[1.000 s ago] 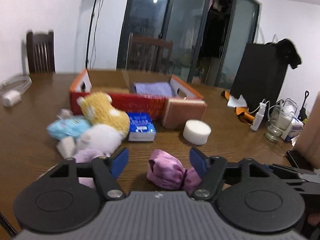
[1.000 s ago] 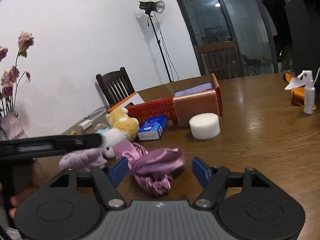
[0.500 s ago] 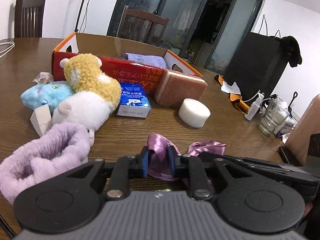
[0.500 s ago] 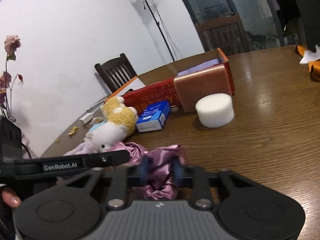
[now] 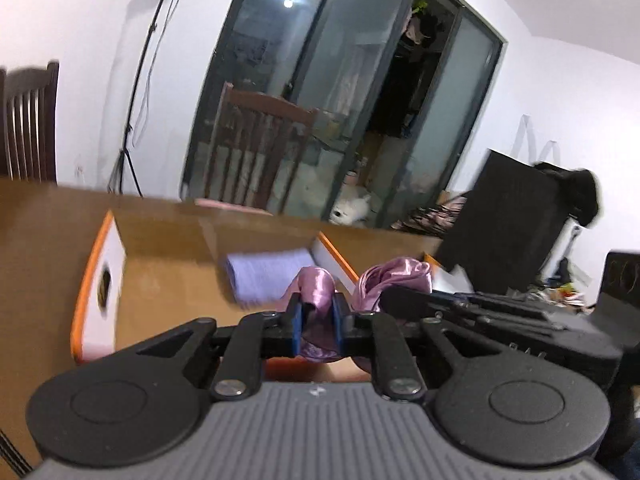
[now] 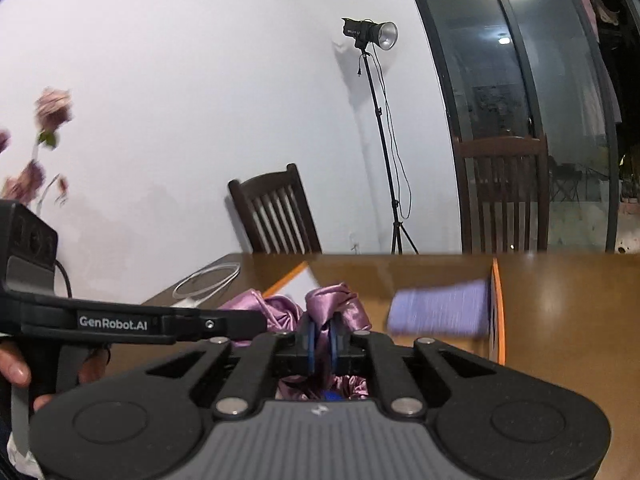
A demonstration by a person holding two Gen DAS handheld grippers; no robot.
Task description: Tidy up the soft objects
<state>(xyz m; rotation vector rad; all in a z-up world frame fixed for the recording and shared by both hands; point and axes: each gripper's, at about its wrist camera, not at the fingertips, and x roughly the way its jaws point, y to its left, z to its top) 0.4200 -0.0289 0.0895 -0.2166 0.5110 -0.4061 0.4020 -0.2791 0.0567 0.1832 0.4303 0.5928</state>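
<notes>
- Pinching the shiny pink cloth [image 5: 316,292]: left gripper [image 5: 316,326], blue pads pressed tight on one bunch of it.
- Pinching the same pink cloth [image 6: 334,304]: right gripper [image 6: 321,340], blue pads nearly together with a thin fold squeezed between.
- Just finished squeezing shut, both pairs of jaws, with the cloth caught in each.
- Hanging in the air between the two grippers, right over the near side of the cardboard box [image 5: 168,248], not touching the box floor.
- Poking in beside the cloth in the left wrist view: right gripper [image 5: 404,300], dark and long, with a second puff of pink sticking up above it.
- Lying inside the box, past the pink cloth, toward the box's far end: folded purple towel [image 5: 268,276], blurry.
- Showing on the box's end walls: orange edges and a round hand hole [image 5: 106,280].
- Holding the left tool's handle, low beside the box in the right wrist view: hand [image 6: 16,372], only fingers showing.
- Sitting under the box: brown wooden table [image 6: 568,312].
- Standing behind the box, past the table: wooden chair [image 6: 280,212] and light stand [image 6: 372,36] by the white wall.
</notes>
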